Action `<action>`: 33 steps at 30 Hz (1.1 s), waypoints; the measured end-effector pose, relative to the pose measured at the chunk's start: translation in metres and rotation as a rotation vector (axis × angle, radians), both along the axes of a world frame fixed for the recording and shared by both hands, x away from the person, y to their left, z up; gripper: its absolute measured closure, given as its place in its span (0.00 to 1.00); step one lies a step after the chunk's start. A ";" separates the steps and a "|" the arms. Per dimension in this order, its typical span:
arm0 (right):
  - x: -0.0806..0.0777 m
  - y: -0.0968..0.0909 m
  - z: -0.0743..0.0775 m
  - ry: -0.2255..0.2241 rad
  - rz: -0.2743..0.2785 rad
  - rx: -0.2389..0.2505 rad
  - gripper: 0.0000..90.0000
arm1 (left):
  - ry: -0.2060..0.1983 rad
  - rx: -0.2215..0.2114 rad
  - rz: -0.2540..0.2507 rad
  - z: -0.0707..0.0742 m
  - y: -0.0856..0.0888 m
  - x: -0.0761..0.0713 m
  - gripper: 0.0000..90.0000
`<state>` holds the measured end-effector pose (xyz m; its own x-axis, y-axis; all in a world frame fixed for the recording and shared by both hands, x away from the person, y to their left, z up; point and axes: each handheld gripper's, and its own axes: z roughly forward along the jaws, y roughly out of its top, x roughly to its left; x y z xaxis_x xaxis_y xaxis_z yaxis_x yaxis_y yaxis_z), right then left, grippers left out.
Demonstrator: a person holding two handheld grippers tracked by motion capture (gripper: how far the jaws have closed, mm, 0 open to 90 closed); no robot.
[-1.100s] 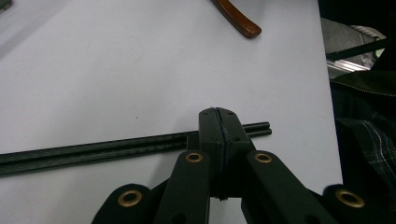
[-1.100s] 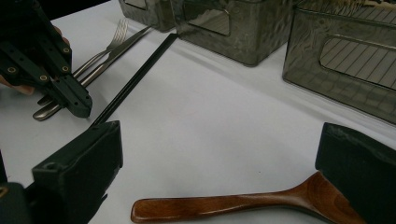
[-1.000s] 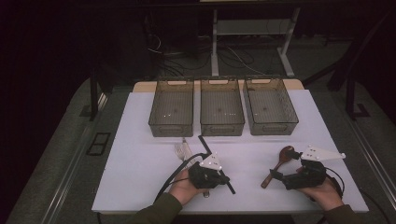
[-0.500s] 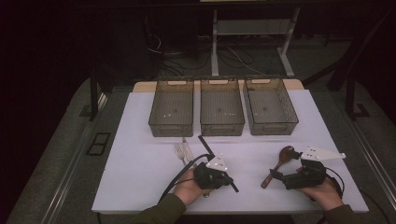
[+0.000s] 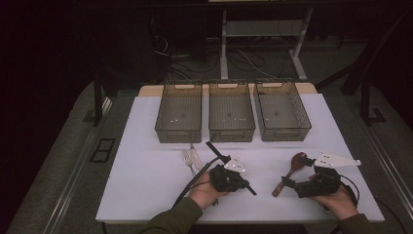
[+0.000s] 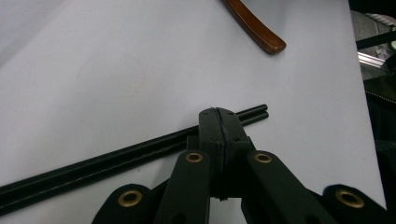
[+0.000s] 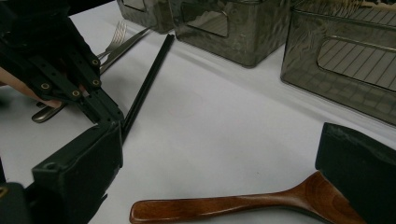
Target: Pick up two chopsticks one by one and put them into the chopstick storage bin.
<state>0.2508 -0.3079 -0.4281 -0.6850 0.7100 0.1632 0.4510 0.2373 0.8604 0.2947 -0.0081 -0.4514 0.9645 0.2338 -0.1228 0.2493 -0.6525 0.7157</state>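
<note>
At the left of the white bench, a silver fork and a silver table knife, side by side, untouched. Just right of them, a pair of thin black chopsticks, laid slantwise and holding much the same line as a second ago. Over their near half, the left gripper, shifted a little to the right and turned since then. Jaws pressed together, seam shut, tips resting across the chopsticks rather than pinched on them. Means, most likely, no grasp yet: needs a reopening and a squarer approach along the sticks before any lift.

Behind, in a row at the back of the bench, three smoky clear plastic bins, all looking bare, probably the places for sorting the cutlery.

Further right, a dark brown wooden spoon, flat on the bench, handle end pointing toward the chopsticks. Around its bowl end, the right gripper, parked where it was a second ago. Jaws apart, one on each side of the spoon, not yet closed on it.
</note>
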 end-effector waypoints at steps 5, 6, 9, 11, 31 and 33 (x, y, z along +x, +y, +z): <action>0.000 0.000 0.000 0.001 0.000 -0.001 0.00 | 0.000 0.002 0.002 0.000 -0.008 0.005 0.98; 0.000 0.000 0.000 0.001 0.000 -0.001 0.00 | 0.001 -0.004 0.005 -0.001 -0.010 0.006 0.98; 0.000 0.000 0.000 0.002 0.000 -0.002 0.00 | -0.001 -0.009 0.002 -0.001 -0.016 0.009 0.98; 0.000 0.000 0.000 0.001 0.000 -0.001 0.00 | -0.003 -0.003 -0.001 -0.001 -0.019 0.011 0.98; -0.001 -0.001 -0.001 0.005 0.002 -0.001 0.00 | 0.001 -0.101 0.053 0.030 0.016 0.003 0.90; -0.001 -0.001 -0.001 0.005 0.001 -0.001 0.00 | -0.001 -0.112 0.073 0.032 0.027 0.002 0.86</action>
